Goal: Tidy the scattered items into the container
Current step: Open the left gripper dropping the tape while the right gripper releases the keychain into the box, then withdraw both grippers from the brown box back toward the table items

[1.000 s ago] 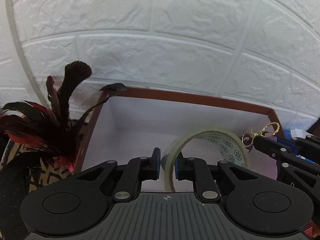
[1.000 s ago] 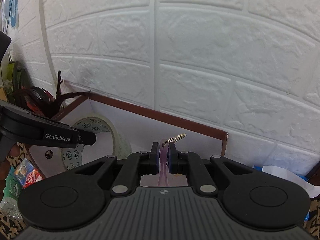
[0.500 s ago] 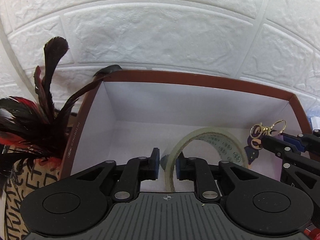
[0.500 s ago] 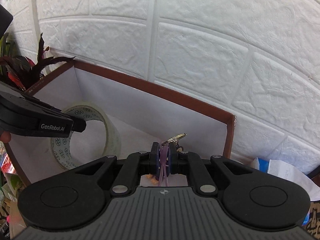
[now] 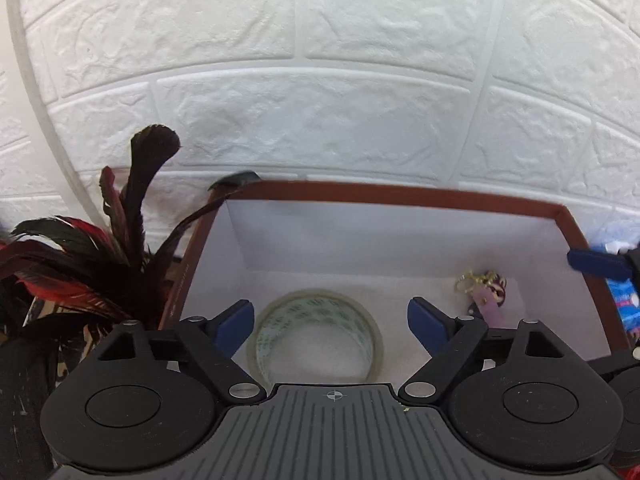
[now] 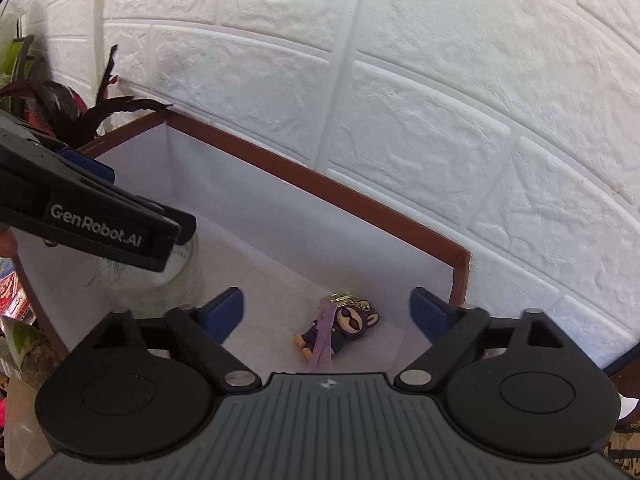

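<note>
A brown-rimmed box [image 5: 400,194] with a white inside stands against the white brick wall; it also shows in the right wrist view [image 6: 360,196]. A clear tape roll [image 5: 316,332] lies flat on the box floor, below my open, empty left gripper [image 5: 330,318]. A purple bear keychain [image 6: 340,326] with a gold clasp and lilac strap lies on the box floor at the right, below my open, empty right gripper [image 6: 326,308]. The keychain also shows in the left wrist view [image 5: 486,294]. The left gripper partly hides the tape roll [image 6: 180,268] in the right wrist view.
Dark red and black feathers [image 5: 100,256] stand just left of the box, one tip over its corner. A blue-and-white packet [image 5: 622,296] lies right of the box. Colourful packets [image 6: 12,296] lie at the far left. The wall is close behind the box.
Both grippers have opened. The tape roll has dropped from the left gripper and lies flat in the box; the keychain has dropped from the right gripper onto the box floor.
</note>
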### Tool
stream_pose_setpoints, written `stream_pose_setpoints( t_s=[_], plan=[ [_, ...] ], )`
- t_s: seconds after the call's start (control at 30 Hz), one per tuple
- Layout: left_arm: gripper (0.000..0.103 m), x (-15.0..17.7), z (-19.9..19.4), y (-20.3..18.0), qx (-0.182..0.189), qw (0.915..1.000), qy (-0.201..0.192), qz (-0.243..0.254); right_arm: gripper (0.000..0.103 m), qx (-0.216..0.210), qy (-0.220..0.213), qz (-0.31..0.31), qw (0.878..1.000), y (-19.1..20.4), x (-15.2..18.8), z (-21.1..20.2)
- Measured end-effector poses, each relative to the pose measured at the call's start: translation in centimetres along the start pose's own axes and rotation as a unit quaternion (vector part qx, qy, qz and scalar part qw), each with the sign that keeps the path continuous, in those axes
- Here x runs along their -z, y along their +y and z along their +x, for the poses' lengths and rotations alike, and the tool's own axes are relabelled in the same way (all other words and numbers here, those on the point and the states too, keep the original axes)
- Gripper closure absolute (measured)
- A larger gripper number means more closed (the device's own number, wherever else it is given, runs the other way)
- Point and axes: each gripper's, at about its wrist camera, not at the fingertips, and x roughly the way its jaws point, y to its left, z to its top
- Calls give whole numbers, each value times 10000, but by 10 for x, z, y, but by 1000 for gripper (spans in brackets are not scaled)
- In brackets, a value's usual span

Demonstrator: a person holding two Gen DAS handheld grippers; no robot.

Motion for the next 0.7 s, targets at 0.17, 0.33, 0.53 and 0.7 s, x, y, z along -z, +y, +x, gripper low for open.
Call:
stream_pose_setpoints(
  t_s=[0.17, 0.33, 0.53, 0.7],
  plan=[
    [11, 3, -5, -12, -111, 9998, -21, 183, 4, -2, -15, 43, 10000, 4, -3, -7],
    [11, 8, -13, -16, -111, 9998, -66, 177, 4, -58, -51, 148, 9999, 4, -1, -16],
    [11, 1, -36, -23, -228, 9990, -339, 205, 4, -82, -177, 235, 9995, 4, -2, -36],
    [11, 2, -54, -24, -180, 9985, -521, 12, 3, -129, -360, 361, 9986, 3, -4, -55]
  ],
)
